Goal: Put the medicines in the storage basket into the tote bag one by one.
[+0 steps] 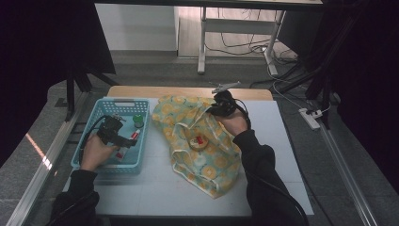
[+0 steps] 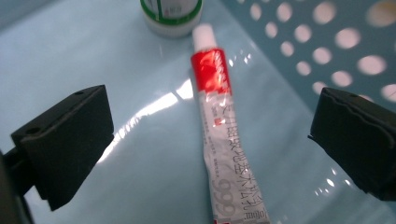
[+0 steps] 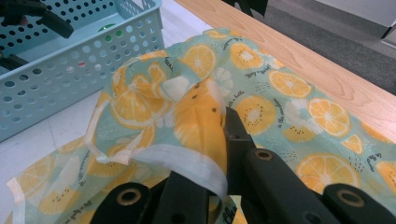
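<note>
Left gripper view has my left gripper (image 2: 210, 140) spread astride the glue tube (image 2: 224, 140) in the blue basket (image 2: 345, 51), so I'd lower squarely, while my right gripper (image 3: 224, 140) pinches the orange-print cloth (image 3: 289, 93).

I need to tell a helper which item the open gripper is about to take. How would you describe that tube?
Look inside the light blue perforated basket at the table's left. On its floor lies a slim tube, silver with a red band and white cap, flat between the left gripper's open jaws, unlike the upright green-banded container beside it.
</note>
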A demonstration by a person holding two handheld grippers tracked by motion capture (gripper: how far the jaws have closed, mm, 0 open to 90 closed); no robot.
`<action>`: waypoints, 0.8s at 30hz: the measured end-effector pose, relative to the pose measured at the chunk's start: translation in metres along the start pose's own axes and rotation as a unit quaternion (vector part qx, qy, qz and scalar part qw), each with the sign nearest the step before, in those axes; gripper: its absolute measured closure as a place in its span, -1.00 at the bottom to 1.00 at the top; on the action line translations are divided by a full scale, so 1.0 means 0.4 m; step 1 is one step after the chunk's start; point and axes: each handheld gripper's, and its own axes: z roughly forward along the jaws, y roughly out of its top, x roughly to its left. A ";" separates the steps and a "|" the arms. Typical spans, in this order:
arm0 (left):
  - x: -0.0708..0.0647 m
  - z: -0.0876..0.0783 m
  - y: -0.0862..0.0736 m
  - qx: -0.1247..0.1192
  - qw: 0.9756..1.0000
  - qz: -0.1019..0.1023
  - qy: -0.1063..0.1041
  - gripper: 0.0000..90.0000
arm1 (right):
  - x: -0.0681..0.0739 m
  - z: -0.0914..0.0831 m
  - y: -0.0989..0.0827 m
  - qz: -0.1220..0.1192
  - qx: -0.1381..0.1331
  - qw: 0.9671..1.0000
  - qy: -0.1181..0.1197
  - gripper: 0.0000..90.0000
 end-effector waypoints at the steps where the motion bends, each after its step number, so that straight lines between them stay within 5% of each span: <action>1: 0.000 0.007 0.002 0.012 1.000 0.000 0.003 -1.00 | 0.000 0.000 0.000 0.000 0.000 1.000 0.000 0.99; 5: 0.001 0.028 0.006 0.049 0.999 -0.010 0.005 -1.00 | 0.002 0.001 0.000 -0.002 0.001 1.000 0.002 0.99; 12: 0.000 0.042 0.006 0.076 0.997 -0.014 0.012 -0.84 | 0.003 0.003 0.000 -0.001 0.000 1.000 0.003 0.99; 16: -0.005 0.036 0.009 0.069 0.998 -0.004 0.013 -0.51 | 0.004 0.003 -0.001 -0.001 0.001 1.000 0.003 0.99; 19: -0.009 0.030 0.007 0.058 0.998 0.008 0.004 -0.08 | 0.004 0.003 -0.001 -0.001 0.001 1.000 0.003 0.99; 24: -0.010 0.026 0.010 0.061 0.998 -0.013 -0.001 0.52 | 0.006 0.003 0.000 -0.002 -0.001 1.000 0.004 0.99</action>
